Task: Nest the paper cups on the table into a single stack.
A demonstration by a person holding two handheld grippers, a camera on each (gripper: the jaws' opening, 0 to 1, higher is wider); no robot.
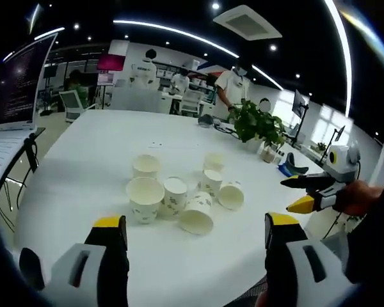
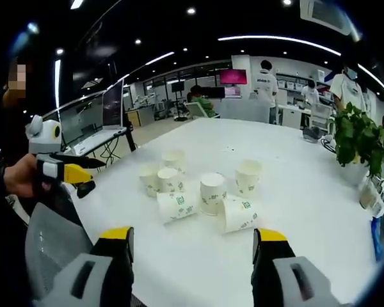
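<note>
Several white paper cups with green print sit grouped on the white round table (image 1: 89, 166). In the left gripper view one wide upright cup (image 1: 145, 198) stands nearest, a cup on its side (image 1: 197, 215) lies beside it, and others stand behind. My left gripper (image 1: 195, 233) is open above the near table edge, short of the cups. The right gripper (image 1: 307, 193) comes in from the right, held by a hand. In the right gripper view two cups lie on their sides (image 2: 176, 207) (image 2: 239, 214), others stand upright (image 2: 212, 192). My right gripper (image 2: 192, 246) is open; the left gripper (image 2: 67, 173) is at the left.
A potted green plant (image 1: 259, 125) stands at the table's far right, with small items near it. A monitor (image 1: 19, 83) is at the left of the table. People stand by desks in the background. Bare tabletop surrounds the cups.
</note>
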